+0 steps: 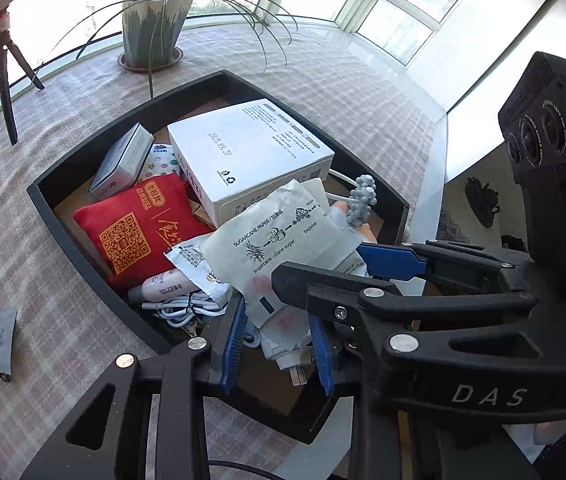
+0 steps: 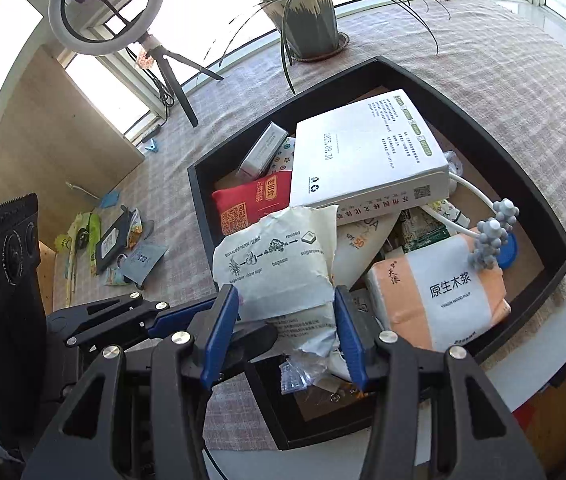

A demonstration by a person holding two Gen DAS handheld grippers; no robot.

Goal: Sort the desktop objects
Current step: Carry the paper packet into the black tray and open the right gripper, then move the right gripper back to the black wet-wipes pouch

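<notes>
A pale paper packet (image 1: 275, 232) (image 2: 279, 256) printed "sugarcane paper" hangs over a black tray (image 1: 43, 196) (image 2: 199, 208). My right gripper (image 2: 285, 332) is shut on its lower half, one blue pad on each side. My left gripper (image 1: 279, 344) is shut on the packet's crumpled bottom end. In the left wrist view, the right gripper (image 1: 323, 268) reaches in from the right across the packet. The tray is crowded: a white box (image 1: 255, 152) (image 2: 367, 152), a red pouch (image 1: 131, 228) (image 2: 255, 200), an orange tissue pack (image 2: 439, 292) and white cables (image 1: 187, 308).
A potted plant (image 1: 155, 28) (image 2: 307, 16) stands behind the tray on the checked tablecloth. A ring light on a tripod (image 2: 103, 4) stands at the far left. Loose packets and a dark card (image 2: 115, 240) lie left of the tray. The table edge (image 1: 435, 184) runs close on the right.
</notes>
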